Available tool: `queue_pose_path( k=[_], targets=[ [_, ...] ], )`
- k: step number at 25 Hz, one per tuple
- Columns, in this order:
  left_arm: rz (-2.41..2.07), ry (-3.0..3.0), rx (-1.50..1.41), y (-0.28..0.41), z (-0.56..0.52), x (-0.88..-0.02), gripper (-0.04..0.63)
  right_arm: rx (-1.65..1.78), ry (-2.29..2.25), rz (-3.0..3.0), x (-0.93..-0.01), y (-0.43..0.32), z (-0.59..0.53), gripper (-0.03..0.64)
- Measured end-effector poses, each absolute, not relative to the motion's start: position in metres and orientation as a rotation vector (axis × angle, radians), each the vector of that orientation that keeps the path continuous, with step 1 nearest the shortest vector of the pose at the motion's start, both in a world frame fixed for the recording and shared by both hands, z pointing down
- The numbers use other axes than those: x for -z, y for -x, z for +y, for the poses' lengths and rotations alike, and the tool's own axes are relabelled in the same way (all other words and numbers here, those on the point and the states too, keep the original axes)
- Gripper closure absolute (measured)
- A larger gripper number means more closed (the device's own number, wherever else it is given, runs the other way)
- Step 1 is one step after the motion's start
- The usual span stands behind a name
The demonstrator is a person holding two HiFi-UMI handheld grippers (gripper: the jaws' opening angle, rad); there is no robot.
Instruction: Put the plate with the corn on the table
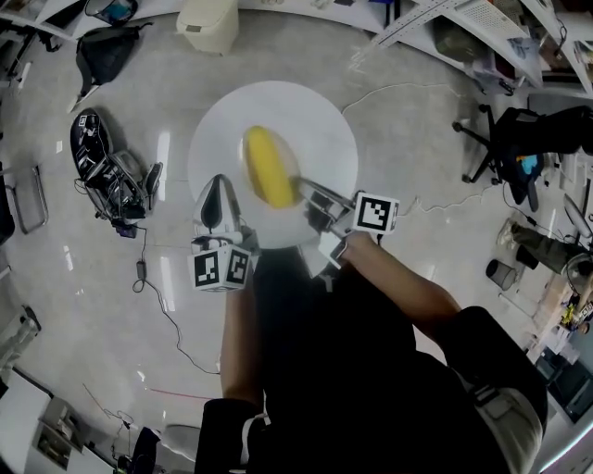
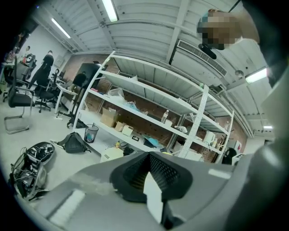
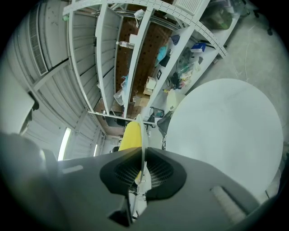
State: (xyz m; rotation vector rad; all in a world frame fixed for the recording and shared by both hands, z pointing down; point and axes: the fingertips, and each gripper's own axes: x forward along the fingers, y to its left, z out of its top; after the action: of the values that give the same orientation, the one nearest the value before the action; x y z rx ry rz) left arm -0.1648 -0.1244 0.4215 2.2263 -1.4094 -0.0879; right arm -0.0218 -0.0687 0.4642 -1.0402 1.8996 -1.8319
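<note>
A yellow corn cob (image 1: 269,167) lies on a white plate, whose outline is hard to tell from the round white table (image 1: 334,120) beneath it in the head view. My left gripper (image 1: 220,192) is shut on the plate's near-left rim, and its view shows the white plate rim (image 2: 153,194) between the pads (image 2: 169,173). My right gripper (image 1: 304,192) is shut on the near-right rim. In the right gripper view the plate (image 3: 143,135) shows edge-on between the jaws, with the corn (image 3: 130,135) on its left and the table (image 3: 226,131) on its right.
The table stands on a pale floor. A black bag (image 1: 107,51), a white bin (image 1: 208,23) and a pile of gear with cables (image 1: 107,171) lie to the left. An office chair (image 1: 523,148) stands at the right. White shelving (image 2: 158,108) lines the room.
</note>
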Motion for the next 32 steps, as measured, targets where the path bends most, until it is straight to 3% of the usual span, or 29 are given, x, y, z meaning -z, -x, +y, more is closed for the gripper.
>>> queue_pose_path(
  k=[32],
  targets=[
    [-1.336, -2.199, 0.086, 0.176, -0.17, -0.513, 0.591, 1.835, 1.125, 1.823, -0.557, 0.036, -0.111, 0.581]
  ],
)
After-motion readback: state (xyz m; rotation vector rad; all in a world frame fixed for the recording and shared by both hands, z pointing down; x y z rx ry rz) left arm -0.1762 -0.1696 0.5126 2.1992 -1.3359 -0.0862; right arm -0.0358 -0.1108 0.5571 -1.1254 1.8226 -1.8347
